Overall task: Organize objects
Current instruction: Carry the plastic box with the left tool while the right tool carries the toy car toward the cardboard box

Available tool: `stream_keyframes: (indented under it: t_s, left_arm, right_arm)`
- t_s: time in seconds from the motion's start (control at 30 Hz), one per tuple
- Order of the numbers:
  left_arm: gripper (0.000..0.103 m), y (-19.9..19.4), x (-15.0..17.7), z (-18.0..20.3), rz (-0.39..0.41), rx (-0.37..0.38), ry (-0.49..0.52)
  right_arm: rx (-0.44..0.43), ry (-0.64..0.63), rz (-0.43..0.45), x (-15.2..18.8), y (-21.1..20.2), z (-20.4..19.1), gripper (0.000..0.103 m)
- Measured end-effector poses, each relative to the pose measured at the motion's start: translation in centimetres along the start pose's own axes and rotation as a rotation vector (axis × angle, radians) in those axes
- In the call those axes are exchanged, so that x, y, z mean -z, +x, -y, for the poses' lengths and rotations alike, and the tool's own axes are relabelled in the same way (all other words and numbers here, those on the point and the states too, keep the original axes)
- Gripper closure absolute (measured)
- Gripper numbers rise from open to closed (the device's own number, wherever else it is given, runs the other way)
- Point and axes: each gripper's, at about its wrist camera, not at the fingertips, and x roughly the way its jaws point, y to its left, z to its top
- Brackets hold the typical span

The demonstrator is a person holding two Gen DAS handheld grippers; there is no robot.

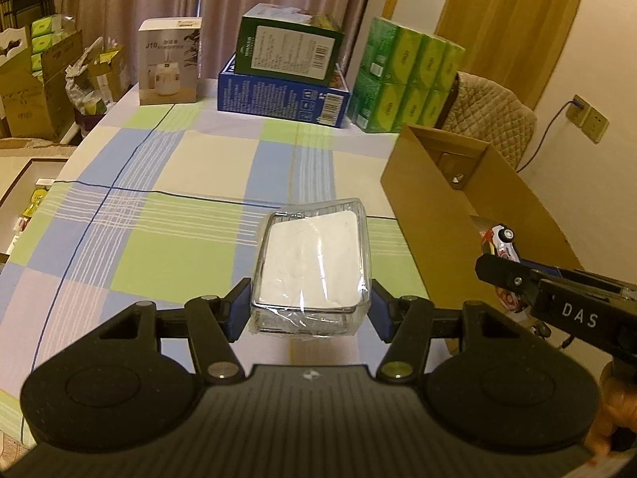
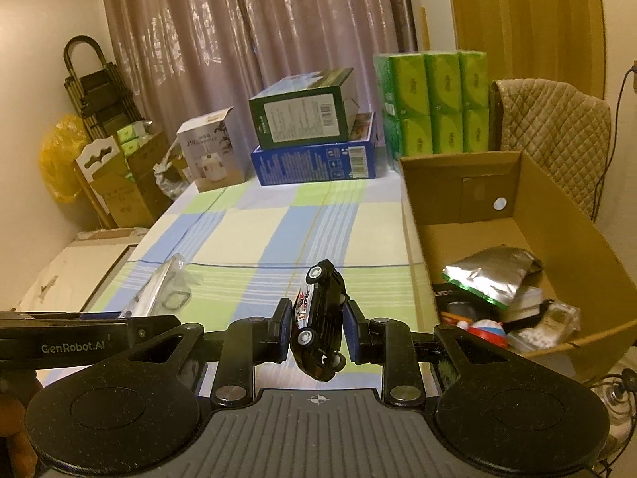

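My left gripper (image 1: 308,312) is shut on a clear plastic-wrapped box (image 1: 314,267) with a white insert, held above the checked tablecloth (image 1: 159,219). In the right wrist view my right gripper (image 2: 316,330) is shut on a small black and white toy car (image 2: 318,318), tilted nose-up, just left of the open cardboard box (image 2: 557,215). The same toy car (image 1: 499,241) shows in the left wrist view over the cardboard box (image 1: 438,215), at the tip of the right gripper. The wrapped box (image 2: 159,290) appears edge-on at the left of the right wrist view.
The cardboard box holds a silver foil pouch (image 2: 489,275), a red-white-blue ball (image 2: 487,330) and several small packs. At the table's far end stand a white carton (image 1: 169,61), a green box (image 1: 288,46) on a blue box (image 1: 278,97), and green tissue packs (image 1: 406,75). A padded chair (image 2: 553,119) is behind.
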Motion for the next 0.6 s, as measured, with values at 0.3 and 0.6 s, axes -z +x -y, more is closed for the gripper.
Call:
stream_keyframes:
  t_s: [0.3, 0.6]
  left_arm:
    - [0.048, -1.2, 0.8, 2.0, 0.0, 0.015, 0.03]
    - [0.048, -1.5, 0.8, 3.5, 0.0, 0.03, 0.049]
  right_arm:
    - [0.004, 0.011, 0.011, 0.4, -1.7, 0.9, 0.079]
    - [0.016, 0.014, 0.019, 0.7, -2.8, 2.1, 0.079]
